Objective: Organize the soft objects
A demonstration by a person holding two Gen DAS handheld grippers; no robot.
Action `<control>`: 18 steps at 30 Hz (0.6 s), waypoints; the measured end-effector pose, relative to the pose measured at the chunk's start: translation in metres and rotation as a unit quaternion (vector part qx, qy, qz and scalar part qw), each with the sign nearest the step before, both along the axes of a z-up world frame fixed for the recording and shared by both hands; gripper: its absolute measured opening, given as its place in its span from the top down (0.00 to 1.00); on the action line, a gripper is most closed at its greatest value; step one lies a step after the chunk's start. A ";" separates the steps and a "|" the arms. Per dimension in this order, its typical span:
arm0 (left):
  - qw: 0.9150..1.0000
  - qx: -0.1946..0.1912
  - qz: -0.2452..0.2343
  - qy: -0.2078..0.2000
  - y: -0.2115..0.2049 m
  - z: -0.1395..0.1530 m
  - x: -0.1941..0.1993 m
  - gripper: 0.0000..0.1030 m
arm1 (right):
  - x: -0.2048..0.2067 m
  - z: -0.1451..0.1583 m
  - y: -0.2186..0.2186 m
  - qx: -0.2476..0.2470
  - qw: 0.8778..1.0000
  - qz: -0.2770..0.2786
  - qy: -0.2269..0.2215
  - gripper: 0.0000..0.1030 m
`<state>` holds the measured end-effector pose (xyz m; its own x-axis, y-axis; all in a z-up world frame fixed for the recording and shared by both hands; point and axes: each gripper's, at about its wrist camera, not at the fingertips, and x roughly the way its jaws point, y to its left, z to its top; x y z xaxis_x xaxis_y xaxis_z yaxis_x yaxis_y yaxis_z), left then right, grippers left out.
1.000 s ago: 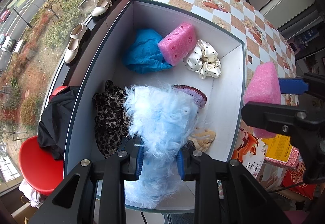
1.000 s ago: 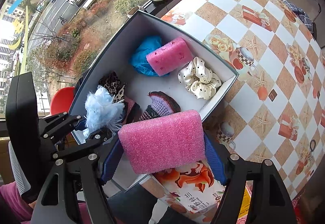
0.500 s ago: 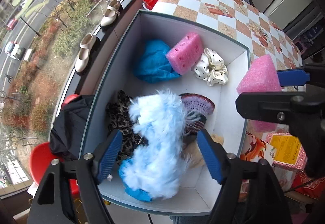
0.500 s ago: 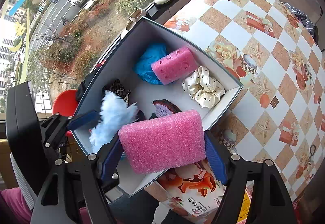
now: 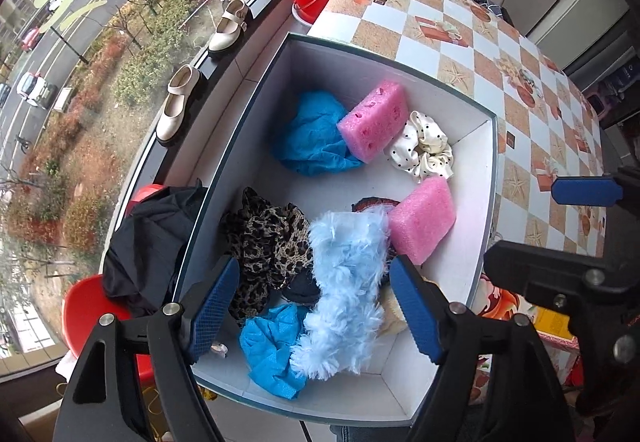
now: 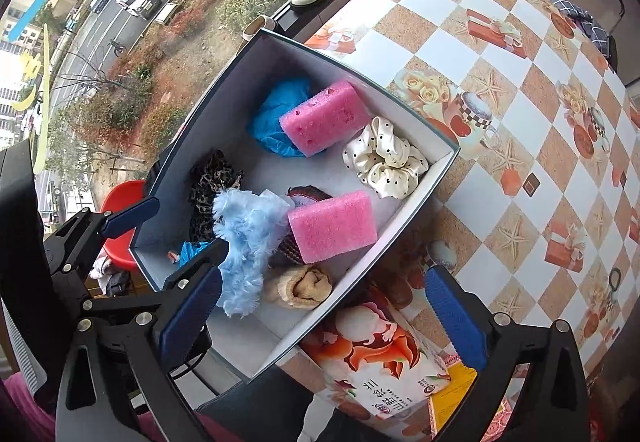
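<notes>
Your pale-blue fluffy piece (image 5: 344, 294) sprawls in the white box (image 5: 486, 177), its top edge touching the smooth pink sponge (image 5: 422, 219); beyond lie a holed pink sponge (image 5: 374, 119) and dotted scrunchie (image 5: 424, 151).

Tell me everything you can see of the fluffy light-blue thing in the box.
The fluffy blue piece is pale blue with long, shaggy, fur-like fibres, soft and limp. It lies loose in the near end of the box, stretched lengthwise, with no pad touching it. It rests over the leopard cloth, a crumpled blue cloth and a dark knit item, and it meets the near pink sponge. What it is cannot be told.
</notes>
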<state>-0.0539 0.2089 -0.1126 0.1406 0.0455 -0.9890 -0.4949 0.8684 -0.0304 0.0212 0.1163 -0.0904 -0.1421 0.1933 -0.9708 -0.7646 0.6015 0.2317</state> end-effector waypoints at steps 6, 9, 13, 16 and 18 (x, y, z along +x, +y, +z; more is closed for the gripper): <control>1.000 0.001 0.000 0.002 -0.002 0.000 -0.002 0.22 | -0.001 0.003 0.000 0.001 1.000 -0.002 -0.003 0.01; 1.000 -0.001 0.003 0.004 -0.002 -0.001 -0.005 0.22 | -0.002 0.003 0.001 0.001 1.000 -0.001 -0.003 0.01; 1.000 -0.002 0.005 0.006 -0.001 -0.002 -0.007 0.22 | -0.003 0.003 0.001 0.000 1.000 0.000 -0.004 0.01; 1.000 -0.005 0.003 0.008 -0.001 -0.003 -0.007 0.22 | -0.004 0.003 0.002 0.000 1.000 0.000 -0.005 0.01; 1.000 -0.004 0.001 0.009 -0.002 -0.004 -0.007 0.22 | -0.004 0.003 0.002 0.000 1.000 0.001 -0.005 0.01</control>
<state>-0.0611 0.2074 -0.1163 0.1229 0.0377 -0.9917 -0.4968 0.8674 -0.0286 0.0168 0.1186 -0.0875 -0.1326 0.1921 -0.9724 -0.7684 0.5998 0.2232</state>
